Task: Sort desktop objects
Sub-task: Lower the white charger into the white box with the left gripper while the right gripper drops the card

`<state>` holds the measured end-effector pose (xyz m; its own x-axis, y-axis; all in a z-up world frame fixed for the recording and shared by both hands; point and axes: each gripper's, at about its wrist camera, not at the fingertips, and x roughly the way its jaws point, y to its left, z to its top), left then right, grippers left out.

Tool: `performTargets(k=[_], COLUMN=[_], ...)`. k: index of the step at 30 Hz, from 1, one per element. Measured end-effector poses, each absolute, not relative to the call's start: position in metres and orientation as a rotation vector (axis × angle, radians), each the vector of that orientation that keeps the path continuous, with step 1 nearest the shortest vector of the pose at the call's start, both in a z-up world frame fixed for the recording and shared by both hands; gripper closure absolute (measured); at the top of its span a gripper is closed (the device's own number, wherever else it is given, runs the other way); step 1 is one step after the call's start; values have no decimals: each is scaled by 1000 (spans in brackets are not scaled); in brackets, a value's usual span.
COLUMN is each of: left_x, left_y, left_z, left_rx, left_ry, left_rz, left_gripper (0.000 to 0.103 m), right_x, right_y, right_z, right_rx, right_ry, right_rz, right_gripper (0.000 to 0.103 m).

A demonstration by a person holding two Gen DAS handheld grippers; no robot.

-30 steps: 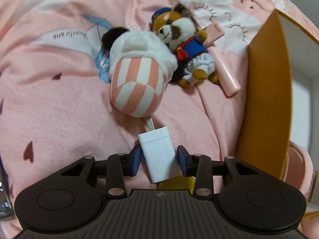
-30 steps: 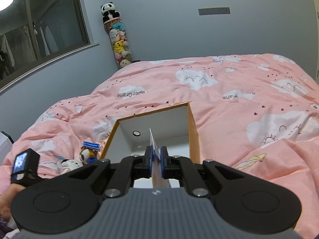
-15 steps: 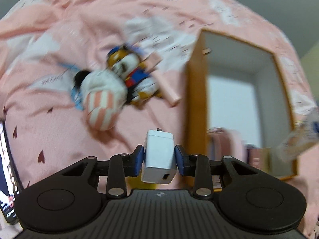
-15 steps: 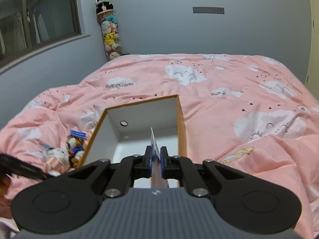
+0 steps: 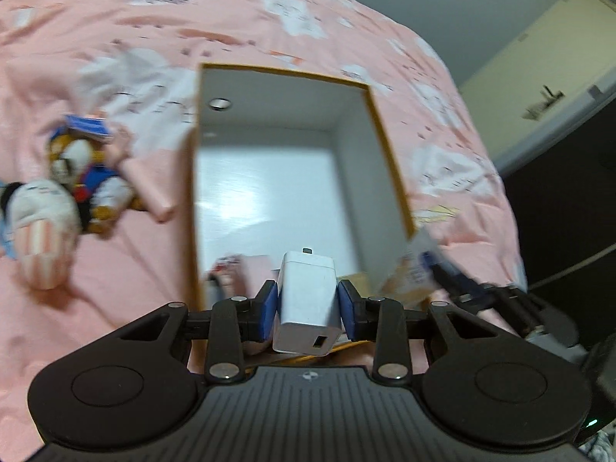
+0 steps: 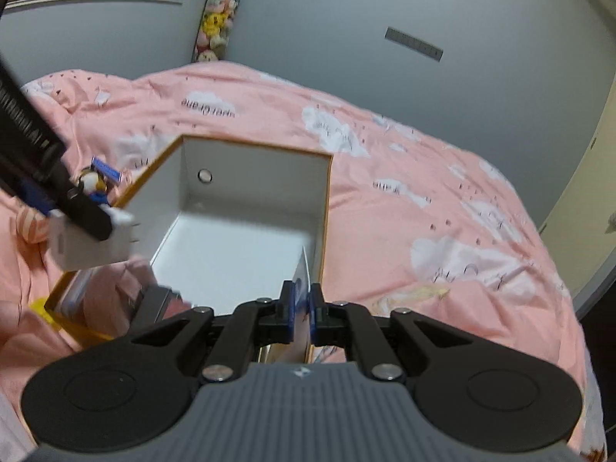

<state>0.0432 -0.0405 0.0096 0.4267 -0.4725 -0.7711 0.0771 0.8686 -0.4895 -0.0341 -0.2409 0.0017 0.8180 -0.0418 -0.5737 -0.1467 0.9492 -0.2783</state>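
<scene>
The left gripper (image 5: pixel 307 304) has its jaws closed on a white cube-shaped plastic charger (image 5: pixel 307 302), prongs pointing forward, held above the near end of the open white cardboard box with mustard-yellow rim (image 5: pixel 269 177) on the pink cloud-print bed quilt (image 5: pixel 96 30). Left of those jaws, outside the box wall, lie a brown-and-blue raccoon plush toy (image 5: pixel 86 177), a white plush with pink-striped base (image 5: pixel 38 227) and a pink stick-shaped case (image 5: pixel 148 186). The right gripper (image 6: pixel 302 310) has its jaws nearly closed on a thin white card-like packet (image 6: pixel 301 288), upright, just inside the box's right wall (image 6: pixel 321 208). Blurred items crowd the box's near end beneath the charger.
</scene>
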Motion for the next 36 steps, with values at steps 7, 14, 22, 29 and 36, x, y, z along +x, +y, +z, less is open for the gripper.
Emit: performTargets(k=[7, 14, 22, 29, 36], left_x=[62, 76, 85, 86, 74], left_y=[-68, -87, -102, -116, -132], left_z=[-5, -21, -41, -55, -52], left_rx=[-462, -535, -594, -589, -462], left_ry=[1118, 1164, 1235, 1258, 1180], left_rz=[-443, -485, -455, -379, -338], left_gripper=[64, 64, 64, 64, 64], right_x=[-29, -24, -19, -13, -10], right_y=[-251, -256, -293, -300, -301], right_z=[-8, -12, 14, 12, 5], right_rx=[-273, -225, 6, 22, 4], right_ry=[708, 796, 734, 700, 703], right_rz=[50, 107, 71, 29, 27], right_gripper=[96, 96, 78, 77, 76])
